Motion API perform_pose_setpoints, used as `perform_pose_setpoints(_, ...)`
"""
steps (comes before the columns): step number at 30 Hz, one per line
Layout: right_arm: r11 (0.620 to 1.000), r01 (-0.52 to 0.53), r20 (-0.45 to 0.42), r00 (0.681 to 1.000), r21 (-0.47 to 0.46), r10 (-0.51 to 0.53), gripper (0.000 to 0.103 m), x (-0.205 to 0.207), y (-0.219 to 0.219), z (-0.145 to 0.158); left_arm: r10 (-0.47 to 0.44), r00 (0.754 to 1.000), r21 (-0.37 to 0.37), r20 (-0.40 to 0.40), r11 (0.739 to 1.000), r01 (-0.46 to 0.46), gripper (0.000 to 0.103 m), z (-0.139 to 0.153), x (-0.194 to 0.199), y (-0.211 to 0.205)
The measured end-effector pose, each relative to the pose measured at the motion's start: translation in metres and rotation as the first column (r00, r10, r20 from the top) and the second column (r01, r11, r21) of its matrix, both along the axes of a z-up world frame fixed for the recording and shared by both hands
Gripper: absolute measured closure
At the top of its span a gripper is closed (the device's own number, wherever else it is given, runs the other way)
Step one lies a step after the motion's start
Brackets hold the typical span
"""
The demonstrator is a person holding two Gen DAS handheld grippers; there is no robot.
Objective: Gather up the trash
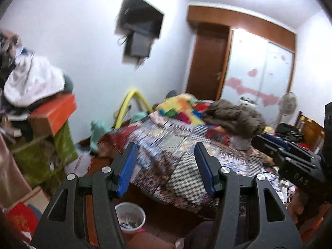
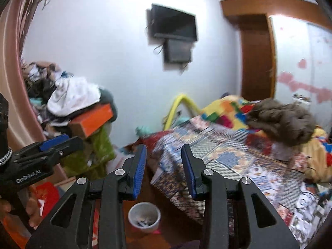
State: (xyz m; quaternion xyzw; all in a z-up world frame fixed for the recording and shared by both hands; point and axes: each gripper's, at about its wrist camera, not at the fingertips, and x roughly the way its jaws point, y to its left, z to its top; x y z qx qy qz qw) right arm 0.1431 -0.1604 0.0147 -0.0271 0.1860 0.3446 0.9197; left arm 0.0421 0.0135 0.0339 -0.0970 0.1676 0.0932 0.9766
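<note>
A small white trash bin with scraps inside stands on the dark red floor beside the bed; it also shows in the right wrist view. My left gripper is open and empty, held high above the bin and the bed's corner. My right gripper is open and empty, also above the bin. The right gripper shows at the right edge of the left wrist view. The left gripper shows at the left edge of the right wrist view. Both views are blurred.
A bed with patterned covers and a brown blanket fills the middle and right. A pile of clothes and an orange box on green boxes stands at left. A TV hangs on the wall. A wooden door stands behind.
</note>
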Motion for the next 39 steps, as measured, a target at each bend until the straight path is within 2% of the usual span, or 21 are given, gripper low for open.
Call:
perform_pose_setpoints(5,0.992,0.118,0.03,0.992,0.034,-0.119,0.071,-0.027,-0.022,0.005,-0.096,0.992,0.037,0.077,0.995,0.094,0.047,0.007,-0.026,-0.029)
perform_pose_setpoints(6,0.989,0.142,0.027,0.989,0.038,-0.143,0.067,-0.03,-0.025,0.005,-0.114,0.99,0.046,0.088,0.993,0.111,0.047,0.007,-0.032,-0.034)
perform_pose_setpoints(8,0.977,0.205,0.022,0.978,0.055,-0.206,0.054,-0.038,-0.034,0.004,-0.14,0.985,0.069,0.101,0.989,0.133,0.047,0.004,-0.041,-0.043)
perform_pose_setpoints(10,0.967,0.245,0.014,0.969,0.075,-0.247,0.037,-0.048,-0.045,0.003,-0.152,0.983,0.079,0.1,0.986,0.144,0.047,0.0,-0.047,-0.046)
perform_pose_setpoints(11,0.961,0.264,0.011,0.964,0.079,-0.266,0.032,-0.051,-0.048,0.003,-0.159,0.982,0.08,0.097,0.985,0.152,0.045,-0.002,-0.048,-0.048)
perform_pose_setpoints(12,0.953,0.291,0.009,0.956,0.081,-0.293,0.022,-0.055,-0.05,0.001,-0.164,0.982,0.081,0.093,0.984,0.157,0.037,-0.003,-0.049,-0.049)
perform_pose_setpoints(13,0.947,0.311,0.012,0.95,0.082,-0.313,0.014,-0.059,-0.053,0.001,-0.165,0.982,0.084,0.09,0.984,0.158,0.025,-0.005,-0.05,-0.05)
perform_pose_setpoints(15,0.933,0.35,0.025,0.935,0.082,-0.353,0.007,-0.064,-0.056,0.0,-0.156,0.984,0.09,0.088,0.985,0.148,0.01,-0.008,-0.05,-0.052)
perform_pose_setpoints(16,0.923,0.375,0.035,0.925,0.084,-0.379,0.001,-0.068,-0.06,0.0,-0.152,0.985,0.094,0.087,0.985,0.144,0.007,-0.008,-0.053,-0.053)
perform_pose_setpoints(20,0.905,0.417,0.052,0.905,0.085,-0.422,0.0,-0.074,-0.064,0.001,-0.137,0.988,0.1,0.067,0.986,0.13,0.006,-0.013,-0.057,-0.057)
perform_pose_setpoints(39,0.908,0.414,0.019,0.909,0.062,-0.416,0.0,-0.081,-0.072,-0.005,-0.123,0.992,0.086,0.032,0.989,0.12,0.005,-0.024,-0.058,-0.055)
